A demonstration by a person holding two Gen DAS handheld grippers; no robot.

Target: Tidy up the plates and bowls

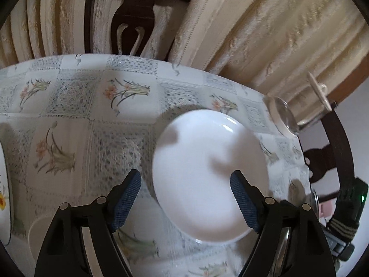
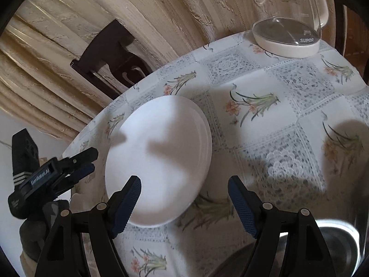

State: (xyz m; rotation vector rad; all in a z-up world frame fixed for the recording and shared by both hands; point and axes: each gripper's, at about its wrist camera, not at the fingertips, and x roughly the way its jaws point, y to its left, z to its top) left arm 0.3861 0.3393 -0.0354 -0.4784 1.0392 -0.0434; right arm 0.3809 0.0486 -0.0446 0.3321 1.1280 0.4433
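We see a white plate (image 1: 207, 173) lying flat on the desk's floral tablecloth (image 1: 76, 106), near its edge. Our left gripper (image 1: 185, 192) hovers over the plate's near rim, jaws spread wide and holding nothing. Our right gripper (image 2: 184, 196) hangs above the same plate (image 2: 159, 159), jaws likewise spread. A glass kettle (image 2: 290, 34) stands well apart.

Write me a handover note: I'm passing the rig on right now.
Left tongs: open, empty, over the near edge of the white plates.
Right tongs: open, empty, just right of the plates.
White plates: stacked on the tablecloth, near the table edge.
Patterned plate: far left, not stacked.
Steel bowl: lower right, not sorted.
Left: gather those.
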